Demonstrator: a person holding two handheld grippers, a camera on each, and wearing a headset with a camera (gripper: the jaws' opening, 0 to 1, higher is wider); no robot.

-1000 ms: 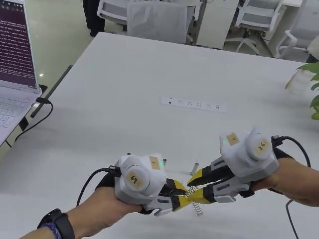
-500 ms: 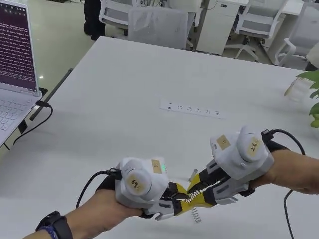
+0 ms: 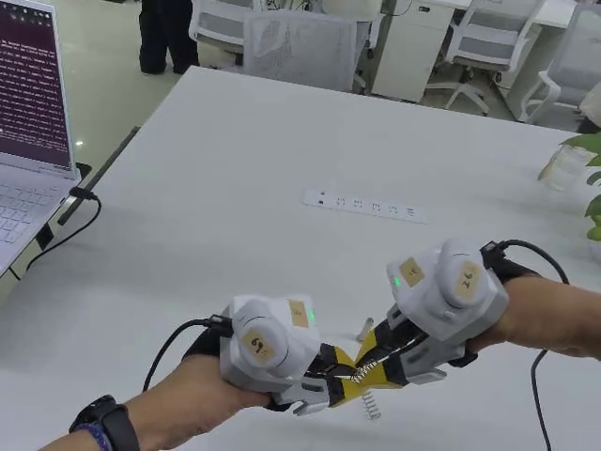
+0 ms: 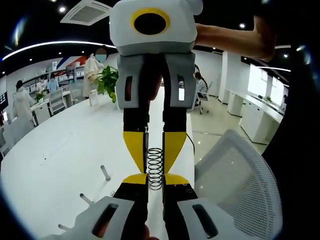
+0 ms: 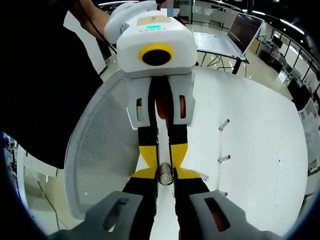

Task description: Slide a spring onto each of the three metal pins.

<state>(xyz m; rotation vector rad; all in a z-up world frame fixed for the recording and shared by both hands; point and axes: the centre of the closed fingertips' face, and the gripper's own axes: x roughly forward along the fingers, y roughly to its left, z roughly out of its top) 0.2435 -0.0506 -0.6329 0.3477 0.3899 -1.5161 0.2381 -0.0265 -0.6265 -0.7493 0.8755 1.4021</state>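
Observation:
A small steel spring (image 4: 155,167) is held between both grippers, which meet tip to tip low over the white table (image 3: 282,141). My left gripper (image 4: 155,182) is shut on one end of it. My right gripper (image 5: 165,177) is shut on the other end, where the coil (image 5: 165,173) shows end-on. In the head view the left gripper (image 3: 344,368) comes in from the left, the right gripper (image 3: 373,365) from the right. A second spring (image 3: 372,405) lies on the table just below them. Three metal pins (image 5: 223,124) (image 5: 223,158) (image 5: 222,193) lie beside them on the table.
A white power strip (image 3: 363,204) lies mid-table. An open laptop (image 3: 28,141) with a cable (image 3: 70,221) sits at the left edge. A potted plant (image 3: 587,178) stands at the right edge. Office chairs (image 3: 300,42) stand beyond the far side.
The right gripper has shifted a little left and rolled, staying tip to tip with the left gripper. The spring stays between them.

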